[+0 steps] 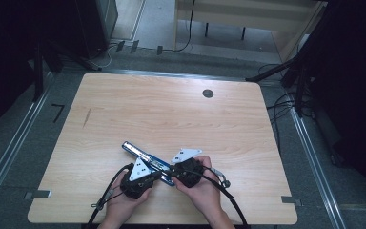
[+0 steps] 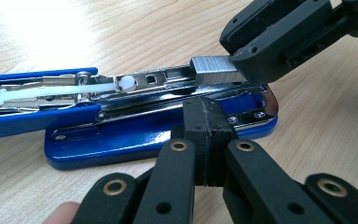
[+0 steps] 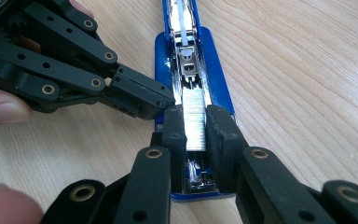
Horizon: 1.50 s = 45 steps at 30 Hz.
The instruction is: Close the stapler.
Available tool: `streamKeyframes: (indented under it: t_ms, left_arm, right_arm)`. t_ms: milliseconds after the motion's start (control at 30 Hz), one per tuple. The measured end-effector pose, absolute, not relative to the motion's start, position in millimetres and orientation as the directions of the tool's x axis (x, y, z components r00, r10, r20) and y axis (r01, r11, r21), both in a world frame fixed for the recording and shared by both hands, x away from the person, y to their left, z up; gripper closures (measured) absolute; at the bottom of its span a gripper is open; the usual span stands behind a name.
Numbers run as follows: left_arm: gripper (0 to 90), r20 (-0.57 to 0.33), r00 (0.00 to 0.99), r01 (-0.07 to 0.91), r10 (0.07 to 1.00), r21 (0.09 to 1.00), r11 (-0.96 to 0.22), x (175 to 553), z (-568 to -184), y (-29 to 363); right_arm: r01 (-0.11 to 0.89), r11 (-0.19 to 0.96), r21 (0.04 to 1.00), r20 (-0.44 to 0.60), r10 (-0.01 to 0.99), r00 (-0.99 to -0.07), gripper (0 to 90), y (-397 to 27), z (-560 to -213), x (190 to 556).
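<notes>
On the near middle of the wooden table (image 1: 181, 114) we find the blue stapler (image 1: 145, 161), lying flat and opened out, its long axis running from far-left to near-right in the high view. Its blue base (image 2: 135, 140) rests on the wood; the chrome magazine channel (image 2: 158, 79) is exposed, with a white pusher rod (image 2: 42, 92) lying along it toward the hinge end.

We note a strip of staples (image 3: 195, 122) sitting in the channel near the stapler's front end. In the right gripper view the right gripper (image 3: 195, 126) has one black jaw on each side of this strip, and the pads press against its long sides: it is grasping the staples. The left gripper view shows the same jaw tip over the silver block of staples (image 2: 213, 71).

The left gripper (image 2: 204, 140) is clenched, its two pads meeting with nothing between them. Its closed tip rests against the near edge of the stapler's base, just beside the front end, and in the right gripper view it comes in from the left and touches the blue side next to the staples.

In the high view both hands (image 1: 124, 202) enter from the near edge, close together, with a grey three-cornered plate (image 1: 186, 155) on each gripper. A small dark round grommet (image 1: 208, 93) sits at the table's far right, well apart from the work.
</notes>
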<state>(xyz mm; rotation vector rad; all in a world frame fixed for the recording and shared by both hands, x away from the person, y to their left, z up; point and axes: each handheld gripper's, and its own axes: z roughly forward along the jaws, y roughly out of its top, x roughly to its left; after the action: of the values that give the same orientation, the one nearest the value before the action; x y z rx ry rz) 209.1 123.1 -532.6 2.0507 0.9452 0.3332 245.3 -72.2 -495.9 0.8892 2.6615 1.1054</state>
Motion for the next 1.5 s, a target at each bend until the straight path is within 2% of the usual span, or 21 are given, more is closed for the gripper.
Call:
streamKeyframes:
  t_ms: [1267, 1500]
  left_arm:
    - [90.0, -0.099, 0.681, 0.506, 0.725, 0.780, -0.368, 209.3, -532.6, 123.2]
    - [90.0, -0.099, 0.681, 0.506, 0.725, 0.780, -0.368, 209.4, -532.6, 123.3]
  right_arm:
    - [0.462, 0.579, 0.672, 0.089, 0.556, -0.826, 79.2, -70.0, -493.5, 249.3]
    - [0.467, 0.579, 0.668, 0.100, 0.553, -0.827, 76.7, -70.7, -493.1, 249.8]
